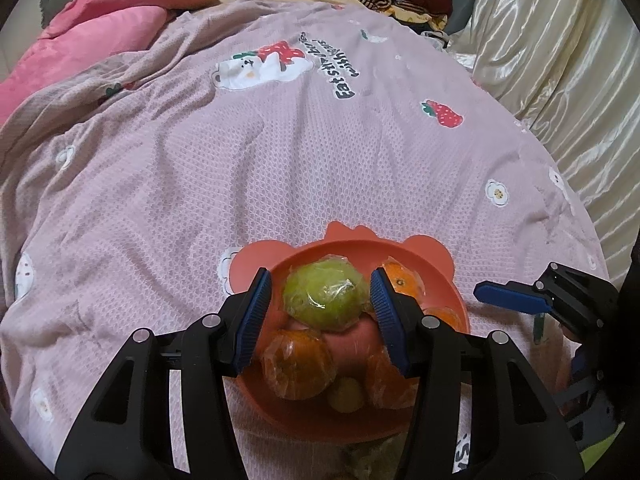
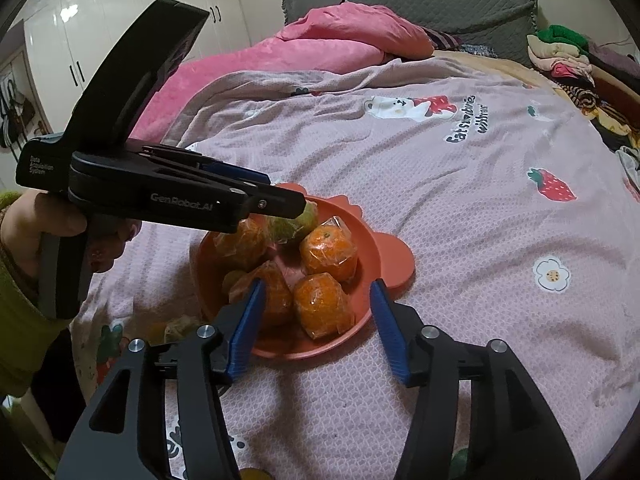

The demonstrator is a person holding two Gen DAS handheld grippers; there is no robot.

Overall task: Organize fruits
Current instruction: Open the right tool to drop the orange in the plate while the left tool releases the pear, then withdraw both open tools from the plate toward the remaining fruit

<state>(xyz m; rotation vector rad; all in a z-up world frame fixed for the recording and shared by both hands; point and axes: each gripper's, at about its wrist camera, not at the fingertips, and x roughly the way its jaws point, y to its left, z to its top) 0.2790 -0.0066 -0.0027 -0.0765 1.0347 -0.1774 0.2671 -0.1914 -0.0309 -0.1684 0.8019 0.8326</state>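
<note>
An orange bear-shaped bowl (image 1: 400, 256) (image 2: 372, 264) sits on the pink bedspread, filled with plastic-wrapped fruit. On top lies a wrapped green apple (image 1: 326, 296) (image 2: 292, 222), with several wrapped oranges (image 1: 296, 364) (image 2: 324, 308) around it. My left gripper (image 1: 320, 316) is open, its blue pads either side of the green apple without touching it. My right gripper (image 2: 316, 324) is open and empty, hovering over the near side of the bowl around an orange; it shows at the right in the left wrist view (image 1: 516, 298).
The pink printed bedspread (image 1: 280, 168) covers the bed. A pink blanket (image 2: 320, 44) and folded clothes (image 2: 560, 56) lie at the far end. A shiny cream curtain (image 1: 560, 60) hangs on the right. More fruit (image 2: 176, 330) lies beside the bowl.
</note>
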